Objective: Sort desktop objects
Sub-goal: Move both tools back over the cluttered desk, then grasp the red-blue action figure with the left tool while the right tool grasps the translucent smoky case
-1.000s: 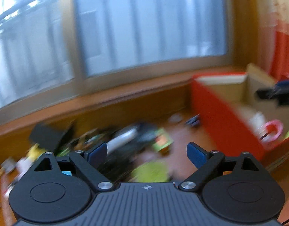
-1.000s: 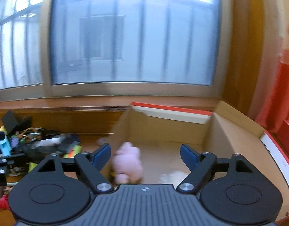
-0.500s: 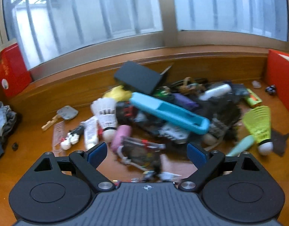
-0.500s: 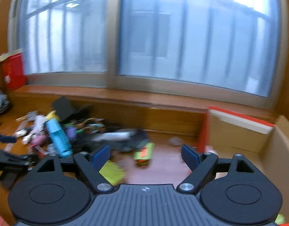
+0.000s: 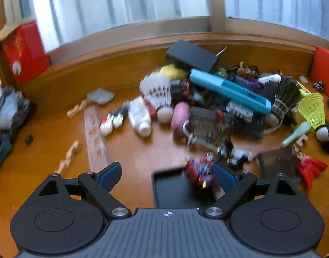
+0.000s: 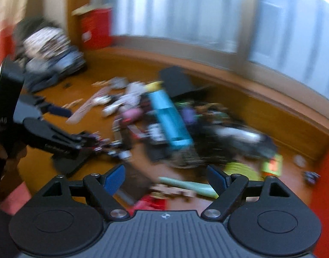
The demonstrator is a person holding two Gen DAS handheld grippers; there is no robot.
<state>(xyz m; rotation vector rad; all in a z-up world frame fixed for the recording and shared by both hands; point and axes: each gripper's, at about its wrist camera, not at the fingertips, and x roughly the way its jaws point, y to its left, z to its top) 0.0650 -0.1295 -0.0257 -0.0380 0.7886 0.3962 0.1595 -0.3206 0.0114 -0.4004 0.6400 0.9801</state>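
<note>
Now the left gripper (image 5: 166,173) hangs low over the wooden desk (image 5: 130,150), jaws spread wide with nothing between them, just above a flat black tray (image 5: 173,190) and a small red-and-blue toy figure (image 5: 200,172). A second ago it faced the window and the red box; it has swung down onto the clutter pile, so I judge a new pick is starting. The right gripper (image 6: 165,177) is likewise open and empty, and has turned from the cardboard box toward the same heap; its view is badly blurred. Farther out lie a teal case (image 5: 229,90), a white shuttlecock (image 5: 159,92), a pink roll (image 5: 180,116) and a clear ruler (image 5: 95,137). Things overlap tightly, so neighbours may snag.
</note>
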